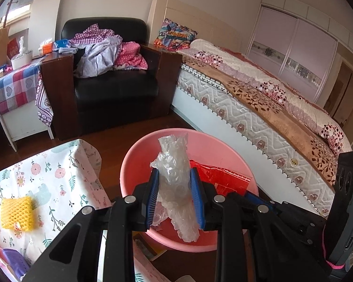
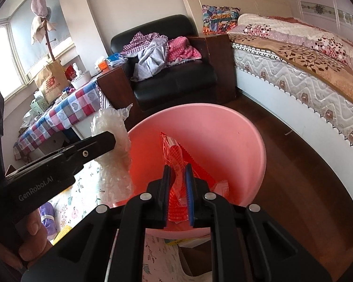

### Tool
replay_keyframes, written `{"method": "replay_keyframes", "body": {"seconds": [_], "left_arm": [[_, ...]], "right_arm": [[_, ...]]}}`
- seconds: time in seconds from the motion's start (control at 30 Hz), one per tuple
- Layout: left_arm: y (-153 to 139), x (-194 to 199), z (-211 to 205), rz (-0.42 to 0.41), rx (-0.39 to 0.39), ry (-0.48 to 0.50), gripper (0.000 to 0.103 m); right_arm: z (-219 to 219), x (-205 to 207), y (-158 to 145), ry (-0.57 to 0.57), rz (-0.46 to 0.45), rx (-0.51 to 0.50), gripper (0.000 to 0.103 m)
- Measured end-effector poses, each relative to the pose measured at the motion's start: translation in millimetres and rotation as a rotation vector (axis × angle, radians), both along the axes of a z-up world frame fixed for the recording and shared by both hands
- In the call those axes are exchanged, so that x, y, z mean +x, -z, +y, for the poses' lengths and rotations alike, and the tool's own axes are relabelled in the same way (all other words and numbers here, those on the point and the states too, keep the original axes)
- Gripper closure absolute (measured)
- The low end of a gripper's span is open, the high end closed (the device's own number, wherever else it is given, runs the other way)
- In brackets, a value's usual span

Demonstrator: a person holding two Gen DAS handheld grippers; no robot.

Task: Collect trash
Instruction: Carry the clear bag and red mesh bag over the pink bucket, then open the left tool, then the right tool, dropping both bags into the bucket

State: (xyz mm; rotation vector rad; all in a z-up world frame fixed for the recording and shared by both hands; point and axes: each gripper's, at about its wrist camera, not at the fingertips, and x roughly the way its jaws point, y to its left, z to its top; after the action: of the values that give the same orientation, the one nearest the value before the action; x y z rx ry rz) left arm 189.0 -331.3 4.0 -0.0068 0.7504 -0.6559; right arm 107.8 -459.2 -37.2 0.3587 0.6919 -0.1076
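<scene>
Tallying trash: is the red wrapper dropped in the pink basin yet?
No: red wrapper is clamped in the right gripper, over the basin.

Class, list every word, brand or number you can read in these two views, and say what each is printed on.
"GenRobot.AI": on the black body of the left hand-held gripper.
"new balance", first letters partly hidden: on the brown paper bag on the checked table.
Print on the red wrapper held by the right hand-held gripper: too blurred to read.
Orange box: too small.
</scene>
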Motion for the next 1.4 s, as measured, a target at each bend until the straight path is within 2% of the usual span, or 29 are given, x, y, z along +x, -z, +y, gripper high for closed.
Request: {"method": "replay_keyframes", "body": {"seconds": [0.4,0.53,0.63,0.87,1.03,1.1,1.17,1.3,1.4], "left_arm": [[8,5,2,0.026,0.001,-0.024,0.074],[7,6,6,0.039,-0.008,-0.029,0.062],[5,6,10,0.043,-0.020,-0.030,0.058],[-2,6,19,0.052,-0.046,-0.041,0.057],[-11,0,29,0.040,-0.063,-0.040,0.057],[-14,-3,34,0.036,-0.071,-0.043,0.051],[-18,-7,41,0.032,-0.085,-0.047,0.049],[-24,-15,51,0.033,-0.100,-0.048,0.049],[-28,-21,61,0.022,-0.103,-0.048,0.049]], "right_arm": [[-1,1,1,0.011,0.007,0.006,0.090],[-4,2,1,0.020,0.014,0.015,0.090],[-4,2,0,0.025,0.013,0.018,0.089],[-6,3,0,0.036,0.010,0.017,0.075],[-5,-1,-3,0.033,0.005,0.014,0.073],[-3,-3,-5,0.028,0.000,0.006,0.073],[0,-4,-6,0.025,-0.002,-0.007,0.072],[3,-7,-10,0.016,-0.014,-0.014,0.061],[5,-10,-14,0.012,-0.029,-0.022,0.061]]}}
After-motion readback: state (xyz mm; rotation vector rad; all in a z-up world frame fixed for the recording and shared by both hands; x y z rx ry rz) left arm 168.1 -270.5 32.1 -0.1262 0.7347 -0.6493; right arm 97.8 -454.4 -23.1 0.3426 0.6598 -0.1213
